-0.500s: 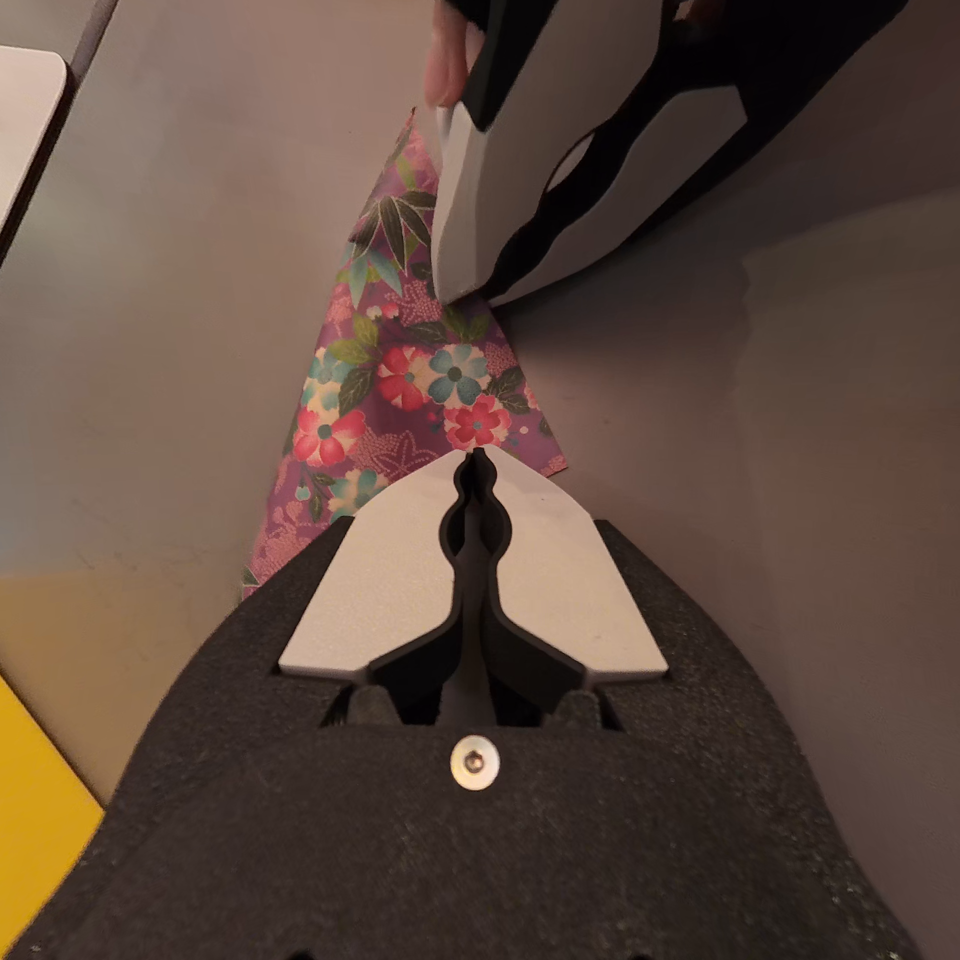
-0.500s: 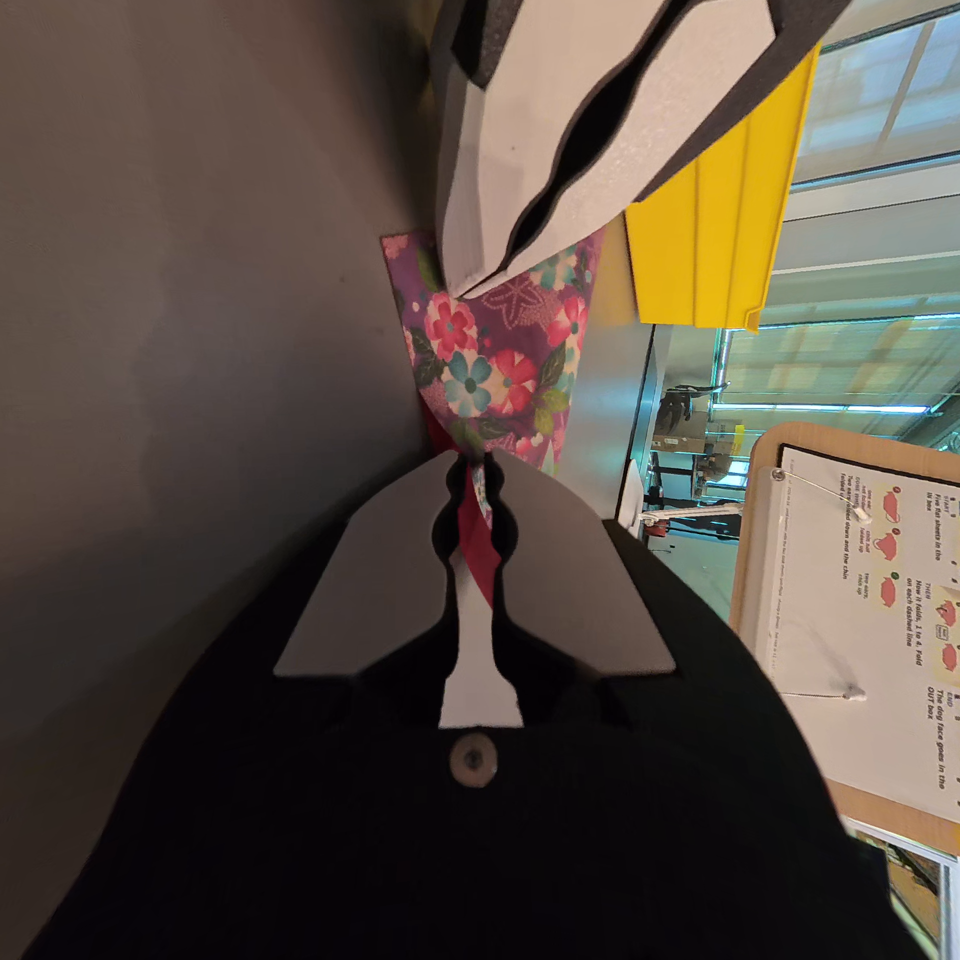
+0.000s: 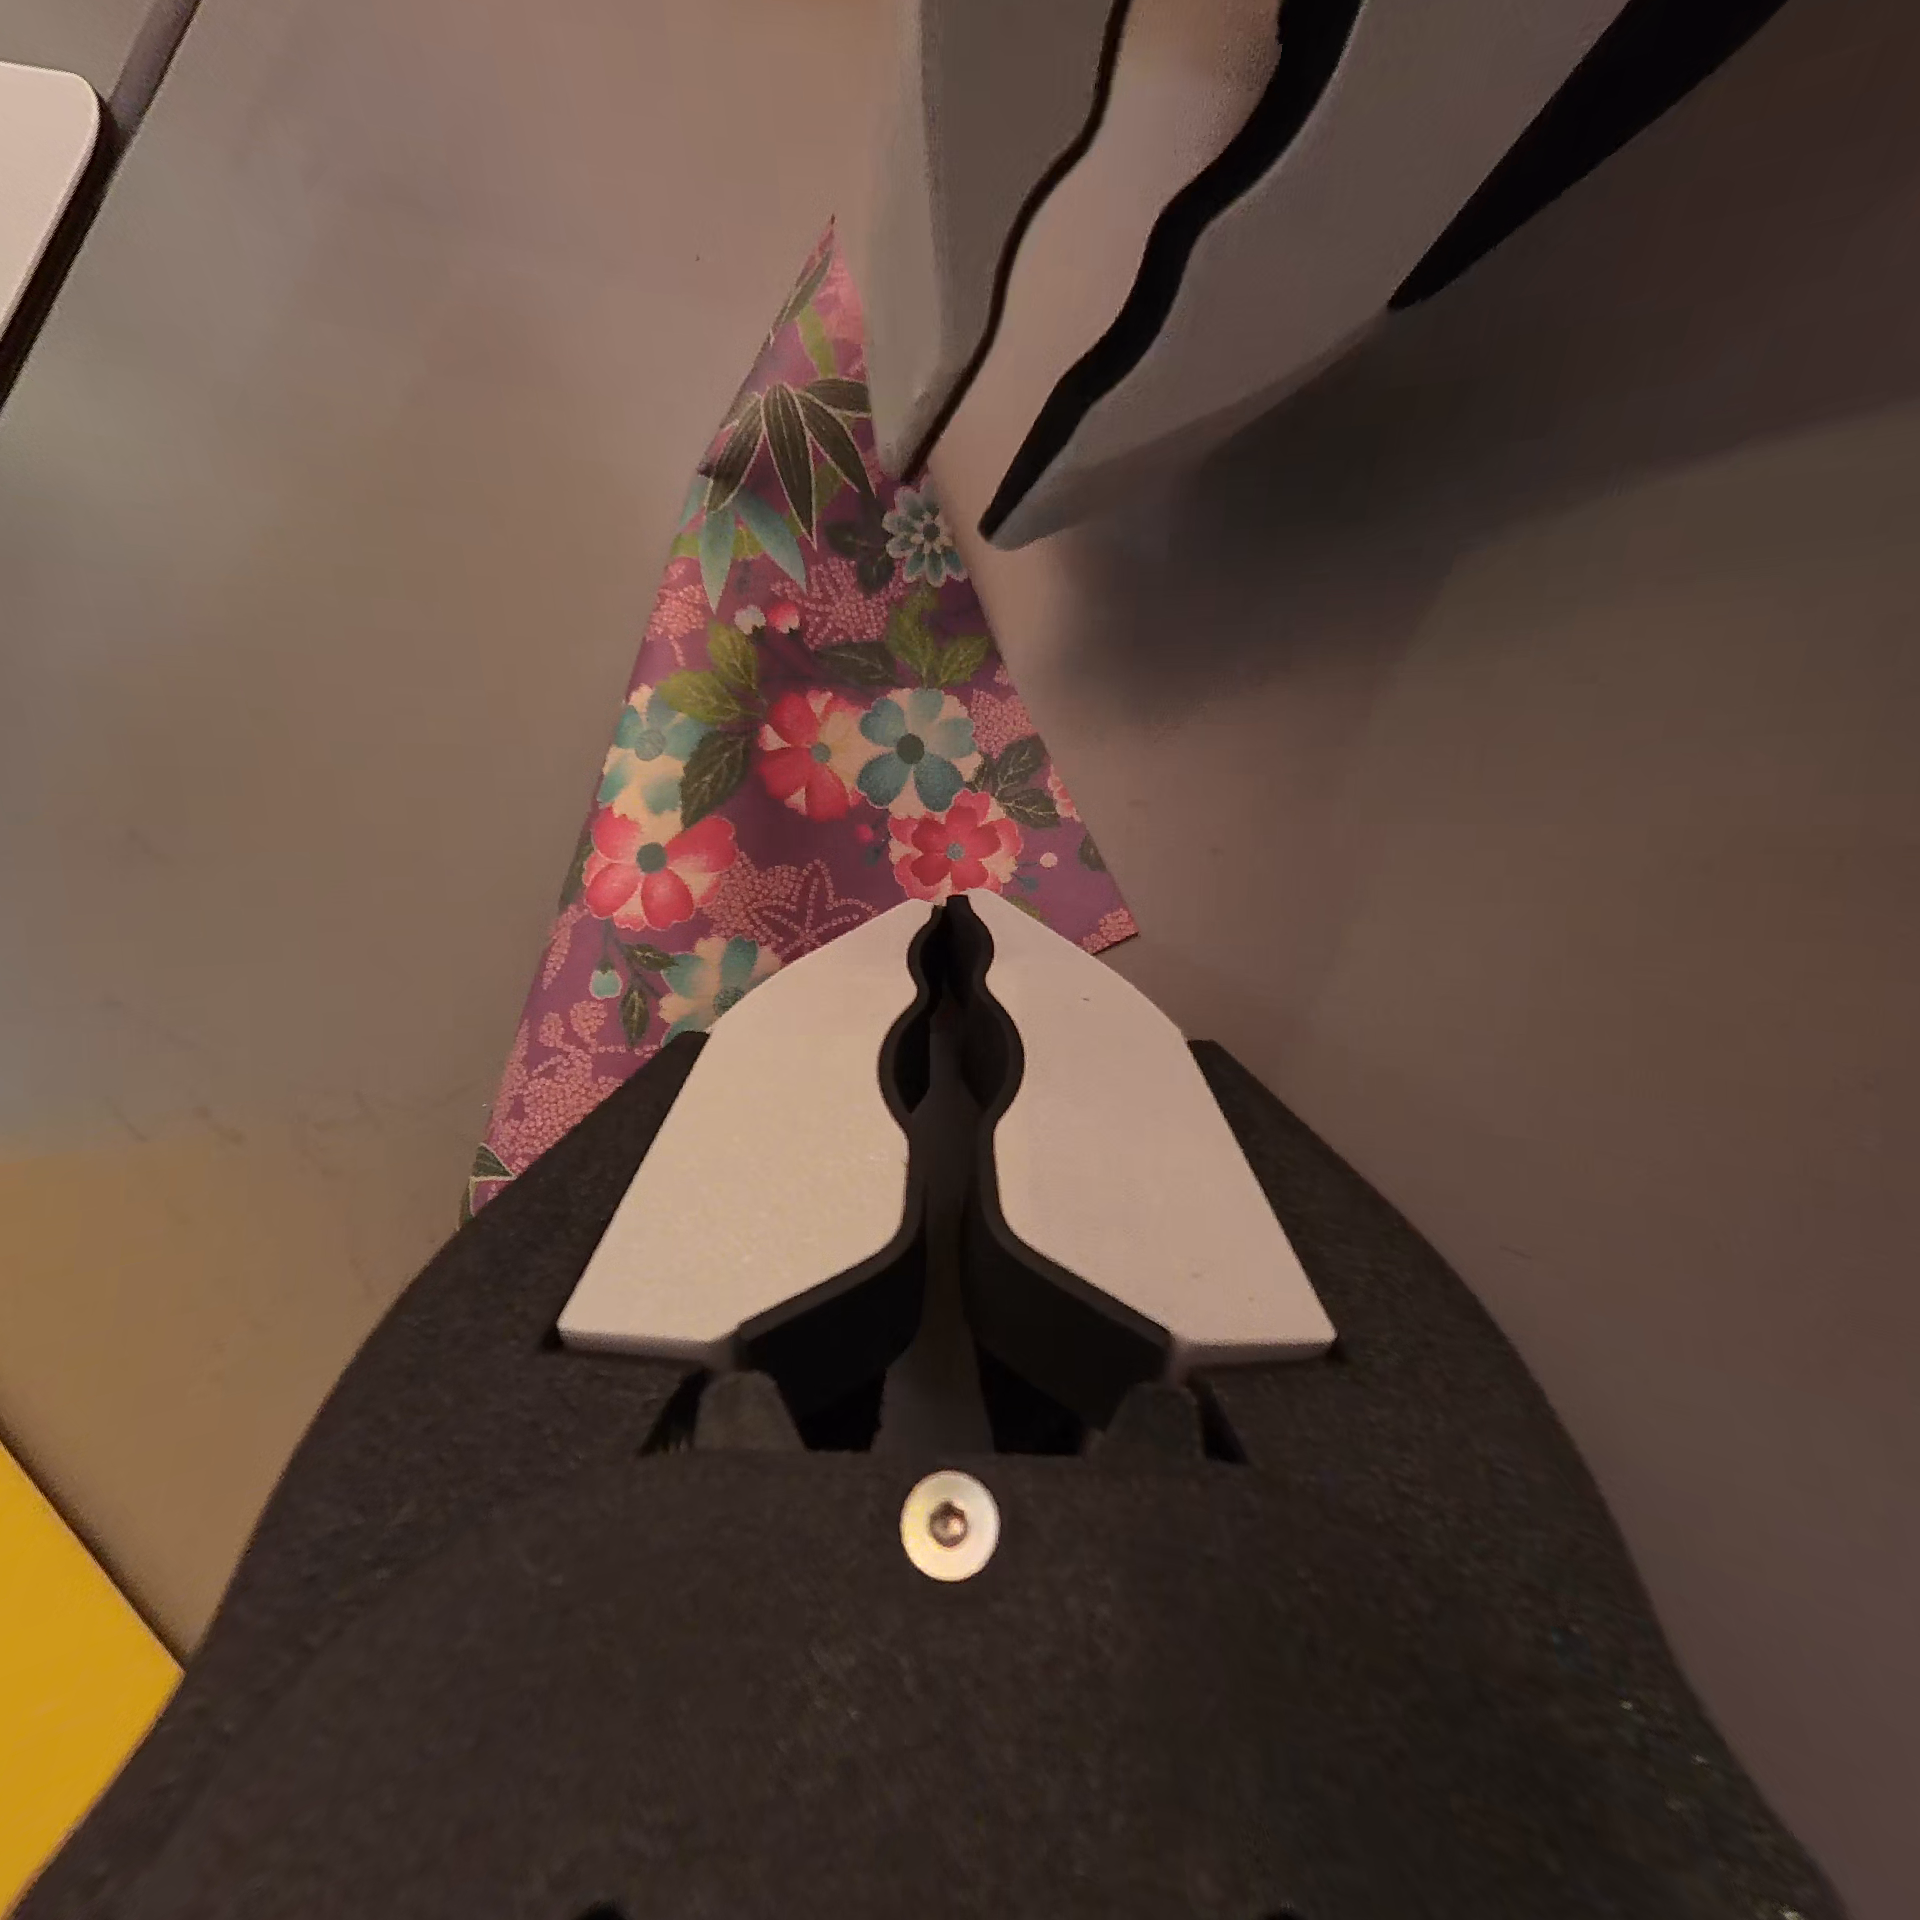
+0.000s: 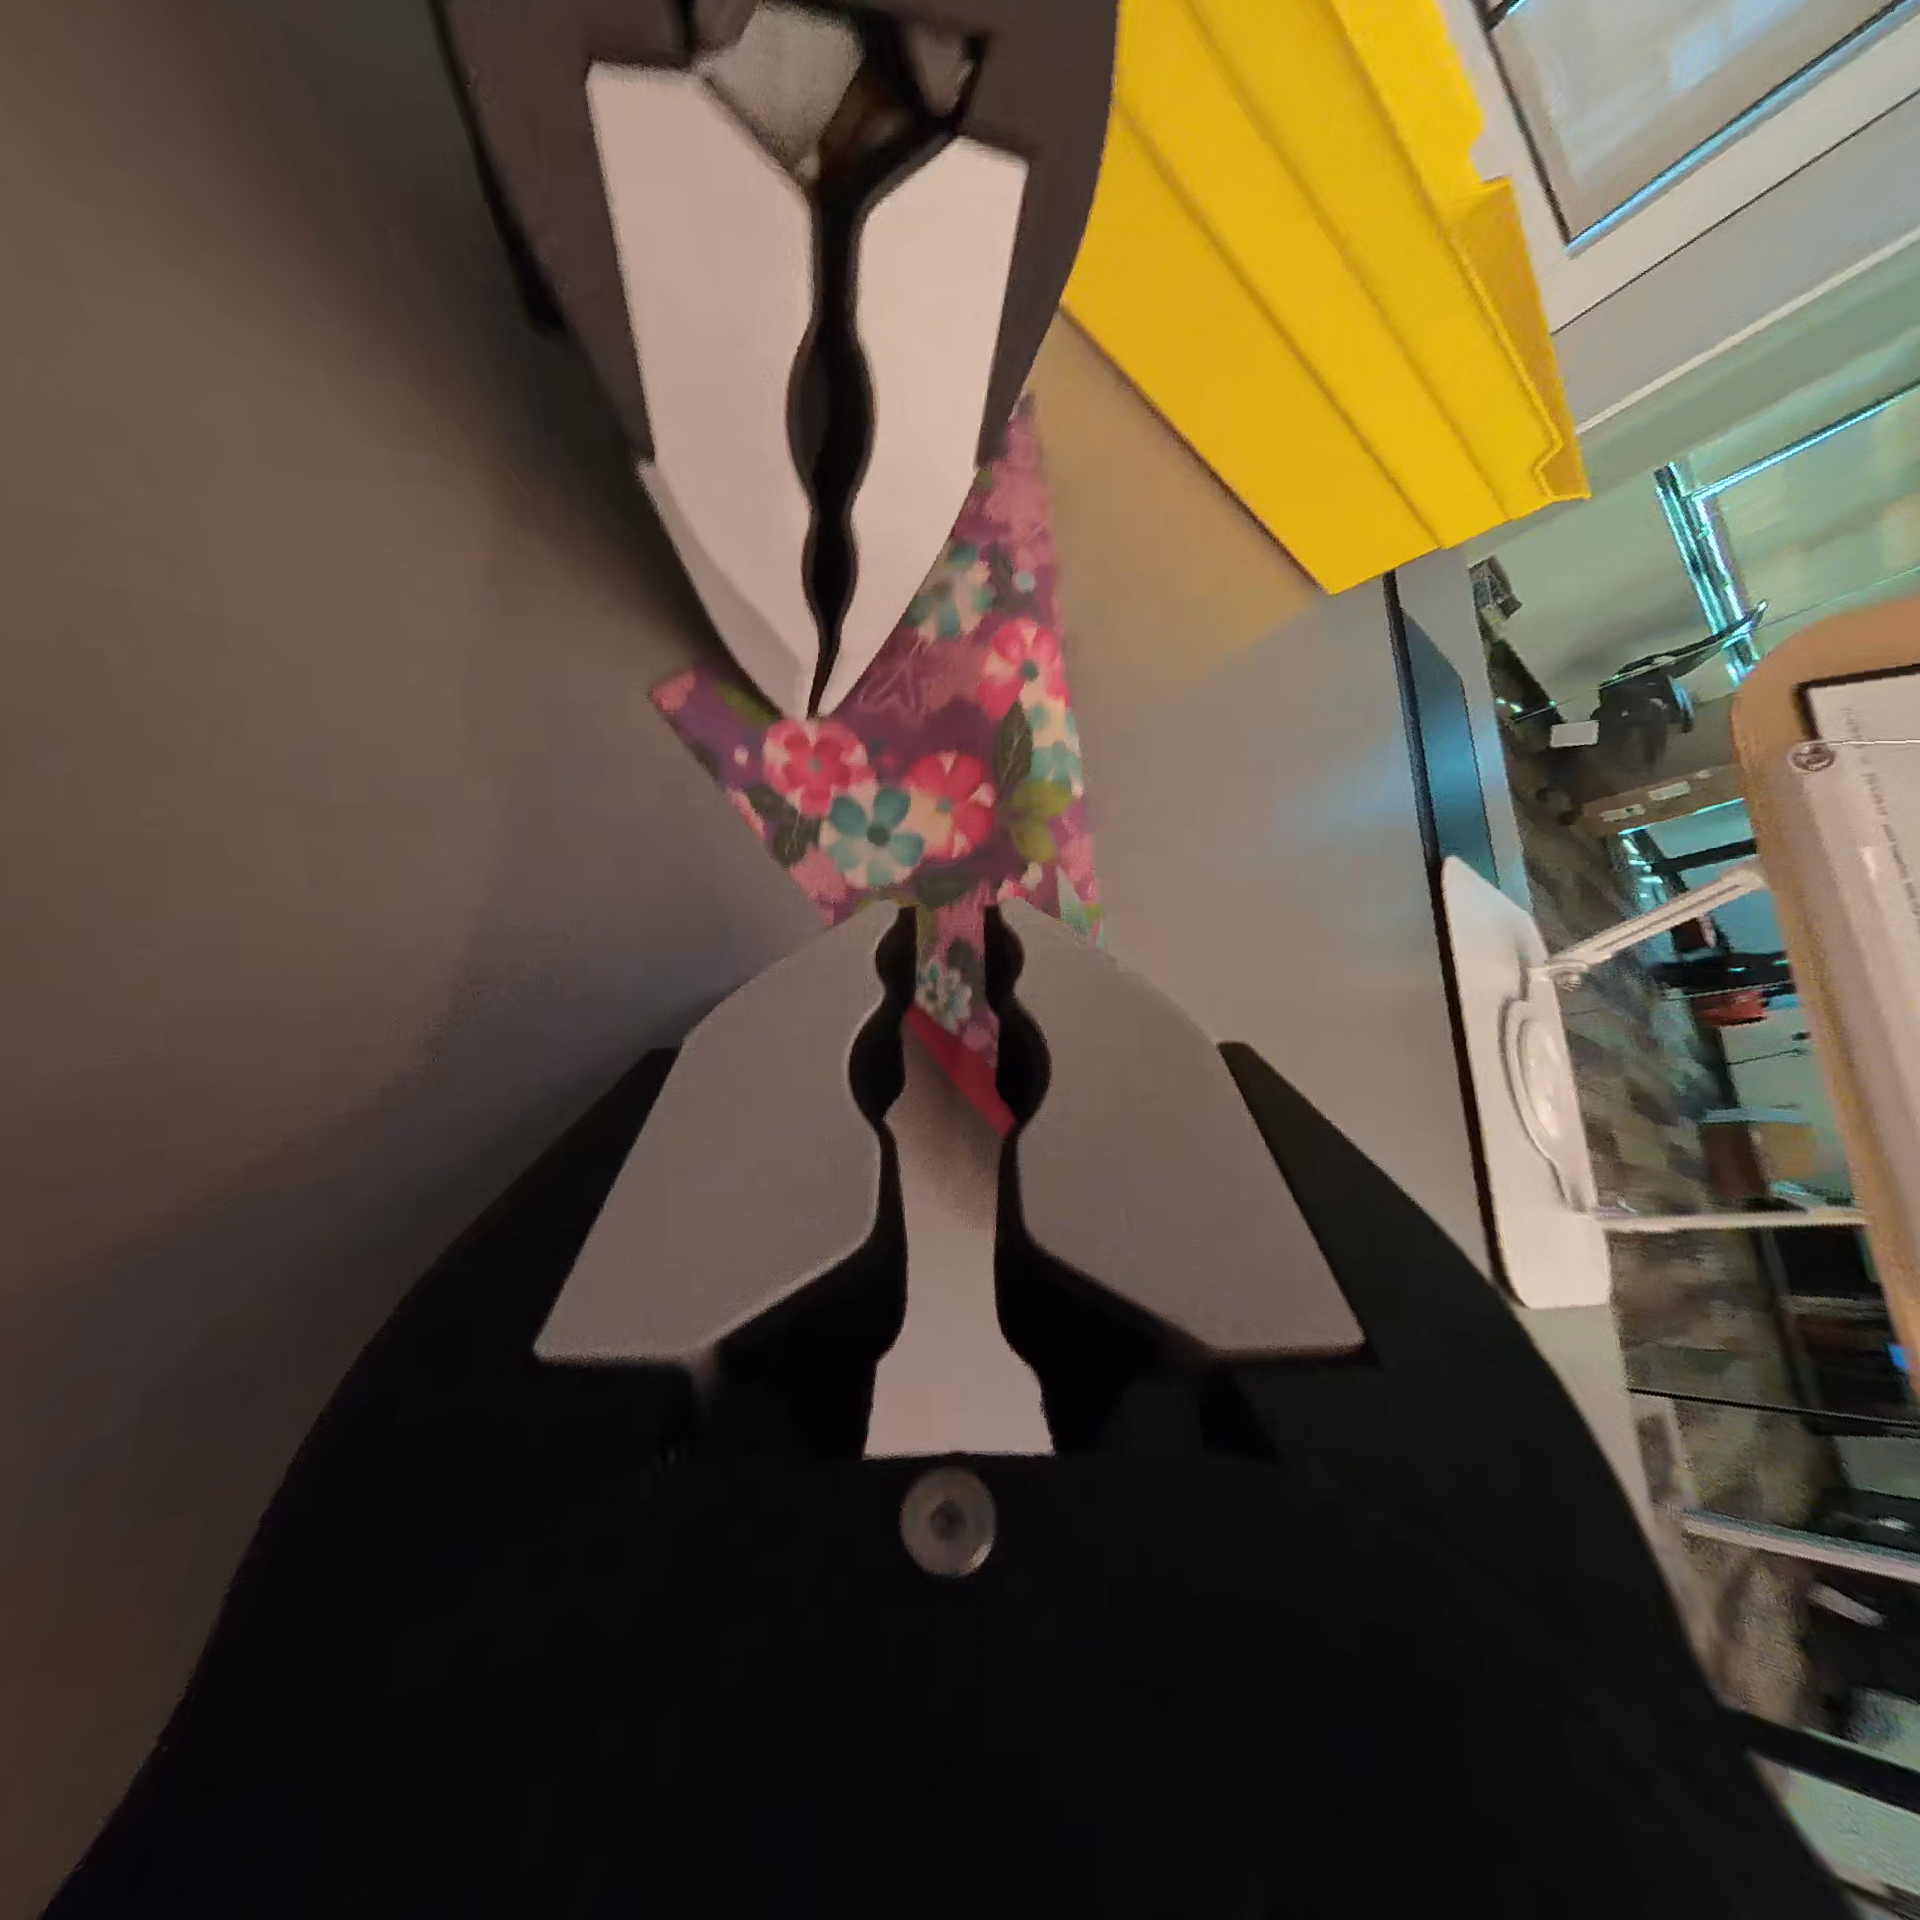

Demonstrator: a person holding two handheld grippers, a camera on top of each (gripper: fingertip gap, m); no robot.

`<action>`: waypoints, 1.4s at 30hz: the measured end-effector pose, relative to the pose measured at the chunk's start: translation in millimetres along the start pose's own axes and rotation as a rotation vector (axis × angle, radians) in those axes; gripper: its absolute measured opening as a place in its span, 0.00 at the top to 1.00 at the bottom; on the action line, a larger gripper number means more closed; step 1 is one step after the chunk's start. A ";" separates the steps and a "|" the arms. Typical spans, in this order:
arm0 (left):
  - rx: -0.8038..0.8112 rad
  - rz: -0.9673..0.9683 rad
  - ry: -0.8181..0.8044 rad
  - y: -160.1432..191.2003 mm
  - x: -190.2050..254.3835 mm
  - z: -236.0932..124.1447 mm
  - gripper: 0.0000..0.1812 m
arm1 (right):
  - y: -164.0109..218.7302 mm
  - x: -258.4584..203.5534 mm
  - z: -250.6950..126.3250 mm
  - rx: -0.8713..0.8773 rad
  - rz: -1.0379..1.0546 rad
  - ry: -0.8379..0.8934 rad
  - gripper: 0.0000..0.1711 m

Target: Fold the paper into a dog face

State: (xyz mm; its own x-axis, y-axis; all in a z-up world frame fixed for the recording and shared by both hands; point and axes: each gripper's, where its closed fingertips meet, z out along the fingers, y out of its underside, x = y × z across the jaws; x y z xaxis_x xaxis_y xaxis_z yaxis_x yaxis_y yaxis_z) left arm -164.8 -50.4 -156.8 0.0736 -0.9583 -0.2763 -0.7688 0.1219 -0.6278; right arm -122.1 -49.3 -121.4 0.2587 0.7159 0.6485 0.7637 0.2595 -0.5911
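Observation:
The purple floral paper (image 3: 831, 748) lies on the grey table as a folded triangle; it also shows in the right wrist view (image 4: 914, 800). My left gripper (image 3: 951, 909) is shut, and its tips rest on the paper's near part. The right wrist view shows it from the front (image 4: 816, 707), on the paper's far corner. My right gripper (image 4: 951, 920) is slightly open at the paper's other end. A raised flap (image 4: 956, 997) with a red underside stands between its fingers. In the left wrist view the right gripper (image 3: 956, 499) is by the paper's far right edge.
A yellow bin (image 4: 1299, 312) stands beyond the paper; its corner shows at the lower left in the left wrist view (image 3: 62, 1662). A wooden board with an instruction sheet (image 4: 1829, 935) and a clear stand (image 4: 1538, 1091) are at the right table edge. Left tips to right tips: about 6 centimetres.
The right gripper's jaws have widened around the paper flap and it has turned and shifted. The left gripper has stayed shut on the paper.

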 end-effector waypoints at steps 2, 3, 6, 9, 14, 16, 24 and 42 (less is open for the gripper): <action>0.001 -0.002 0.002 0.0 -0.1 0.1 1.00 | -8.8 4.3 6.9 0.016 0.038 -0.002 0.92; 0.000 -0.002 0.004 -0.1 -0.3 0.1 1.00 | -12.0 7.3 11.6 0.016 0.065 -0.012 0.91; 0.000 -0.005 0.007 -0.1 -0.4 0.1 1.00 | -24.0 1.7 22.1 0.060 0.160 -0.183 0.93; 0.002 -0.008 0.011 -0.1 -0.4 0.1 1.00 | -22.7 -5.1 31.2 0.027 0.257 -0.388 0.99; 0.003 -0.008 0.016 -0.2 -0.5 0.2 1.00 | -13.1 0.3 49.6 -0.081 0.259 -0.477 0.99; 0.004 -0.009 0.019 -0.2 -0.6 0.2 1.00 | -10.7 -0.1 53.8 -0.117 0.243 -0.505 0.99; 0.004 -0.011 0.022 -0.2 -0.7 0.4 0.99 | -3.0 -0.9 65.0 -0.176 0.207 -0.557 0.98; 0.006 -0.030 0.032 -0.4 -0.9 0.5 1.00 | 1.1 -1.9 69.3 -0.115 0.278 -0.650 0.98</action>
State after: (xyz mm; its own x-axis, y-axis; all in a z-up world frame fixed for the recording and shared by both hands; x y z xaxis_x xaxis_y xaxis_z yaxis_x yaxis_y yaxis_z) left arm -164.2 -49.5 -156.6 0.0760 -0.9693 -0.2339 -0.7627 0.0946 -0.6399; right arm -162.7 -5.5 -156.5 0.0754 0.9962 0.0427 0.7872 -0.0332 -0.6158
